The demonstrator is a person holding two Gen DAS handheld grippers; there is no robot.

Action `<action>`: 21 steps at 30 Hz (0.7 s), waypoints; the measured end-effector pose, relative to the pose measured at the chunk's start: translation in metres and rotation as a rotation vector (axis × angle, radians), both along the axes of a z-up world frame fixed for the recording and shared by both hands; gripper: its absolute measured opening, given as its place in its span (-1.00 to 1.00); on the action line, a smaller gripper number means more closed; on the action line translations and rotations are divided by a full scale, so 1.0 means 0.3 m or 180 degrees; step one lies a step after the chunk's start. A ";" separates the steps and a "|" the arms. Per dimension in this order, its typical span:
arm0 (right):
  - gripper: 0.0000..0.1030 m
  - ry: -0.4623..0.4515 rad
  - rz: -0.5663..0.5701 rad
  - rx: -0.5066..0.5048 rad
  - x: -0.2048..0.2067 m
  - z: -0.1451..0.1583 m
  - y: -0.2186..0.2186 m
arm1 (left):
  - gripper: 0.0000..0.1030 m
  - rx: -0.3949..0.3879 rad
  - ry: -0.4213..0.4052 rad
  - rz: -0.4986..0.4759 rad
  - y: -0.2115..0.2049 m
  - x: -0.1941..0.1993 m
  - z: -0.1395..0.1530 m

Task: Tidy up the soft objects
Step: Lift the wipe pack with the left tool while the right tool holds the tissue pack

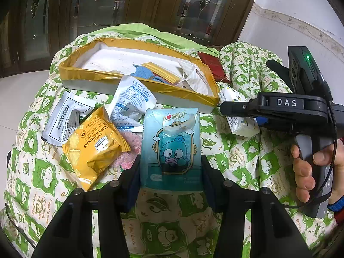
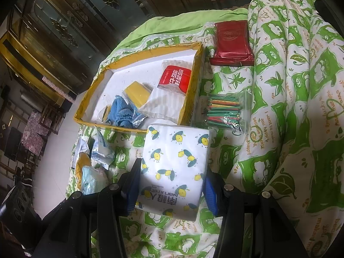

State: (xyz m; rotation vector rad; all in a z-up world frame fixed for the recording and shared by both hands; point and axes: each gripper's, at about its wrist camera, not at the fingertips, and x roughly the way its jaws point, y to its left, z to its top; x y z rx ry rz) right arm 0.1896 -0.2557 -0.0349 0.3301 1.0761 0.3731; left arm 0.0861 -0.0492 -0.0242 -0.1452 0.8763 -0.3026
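My left gripper (image 1: 171,172) is shut on a blue cartoon tissue pack (image 1: 171,148) and holds it over the green quilt. My right gripper (image 2: 172,185) is shut on a white lemon-print tissue pack (image 2: 175,167), which also shows in the left wrist view (image 1: 240,114). A yellow-taped white box (image 1: 90,74) lies beyond, also in the right wrist view (image 2: 90,99). It holds a blue cloth (image 2: 122,112), a yellow block (image 2: 136,93) and a red-and-white packet (image 2: 175,78).
A yellow cracker packet (image 1: 94,148), desiccant packets (image 1: 133,101) and a white sachet (image 1: 64,118) lie left of the blue pack. A red packet (image 2: 232,43) and a bag of coloured sticks (image 2: 223,111) lie right of the box. The quilt (image 2: 290,107) rises at right.
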 end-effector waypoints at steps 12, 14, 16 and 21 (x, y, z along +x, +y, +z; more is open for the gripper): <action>0.06 -0.0008 -0.0006 0.0009 0.001 0.004 -0.001 | -0.04 -0.0032 -0.0019 0.0016 0.006 0.000 0.009; 0.06 -0.0009 -0.0008 0.0009 0.001 0.004 -0.001 | -0.04 -0.0032 -0.0021 0.0016 0.005 0.001 0.010; 0.06 -0.0008 -0.0008 0.0010 0.001 0.004 0.000 | -0.04 -0.0030 -0.0021 0.0014 0.005 0.001 0.009; 0.06 -0.0009 -0.0009 0.0010 0.001 0.004 0.000 | -0.04 -0.0033 -0.0024 0.0014 0.007 -0.001 0.011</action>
